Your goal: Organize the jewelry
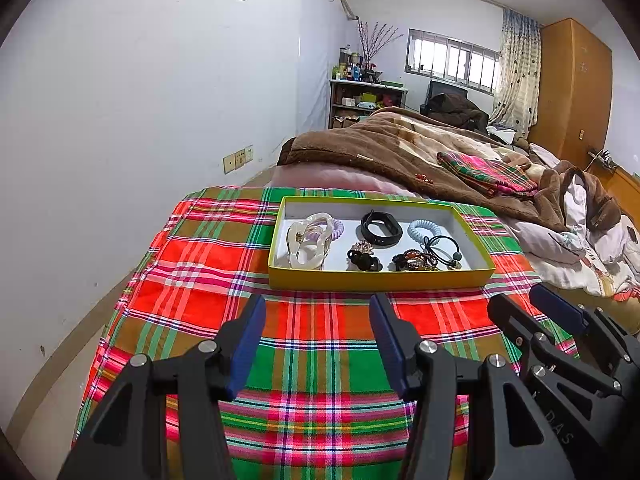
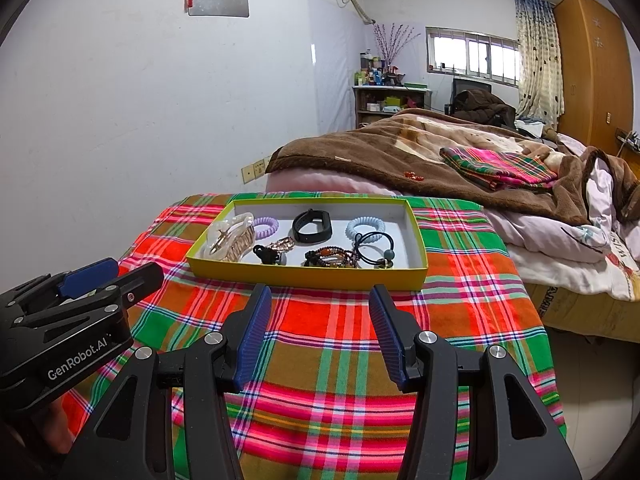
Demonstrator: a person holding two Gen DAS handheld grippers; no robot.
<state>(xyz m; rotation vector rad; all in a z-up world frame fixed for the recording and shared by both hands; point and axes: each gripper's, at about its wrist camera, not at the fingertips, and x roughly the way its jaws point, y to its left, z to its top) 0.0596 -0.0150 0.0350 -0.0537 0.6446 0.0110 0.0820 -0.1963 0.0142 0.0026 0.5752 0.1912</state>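
Every piece in view already lies inside the yellow box (image 1: 380, 278), which sits on the plaid cloth (image 1: 320, 360) covering the bench: a large pearly hair claw (image 1: 308, 242) at the left end resting partly over a purple coil tie (image 1: 338, 229), a black band (image 1: 381, 229) toward the back middle, a pale blue coil tie (image 1: 425, 229) at the back right, a small black clip (image 1: 362, 258) and a beaded bracelet (image 1: 416, 260) along the front, and a black elastic with a bead (image 1: 446, 250) at the right. Nothing lies loose on the cloth, so either the gathering is done or the sorting is not yet begun; a small red item on the brown blanket (image 2: 414, 176) of the bed behind may still belong with the rest, though it is too small to tell. The left gripper (image 1: 318, 344) and the right gripper (image 2: 318, 336) hover side by side short of the box's front wall, fingers spread apart and empty. The cloth between them and the box is bare, giving a free run forward. The box has low walls and an open top, so entry from above looks easiest. The cloth falls away at the bench's left and right edges, and the bed stands close behind the box.
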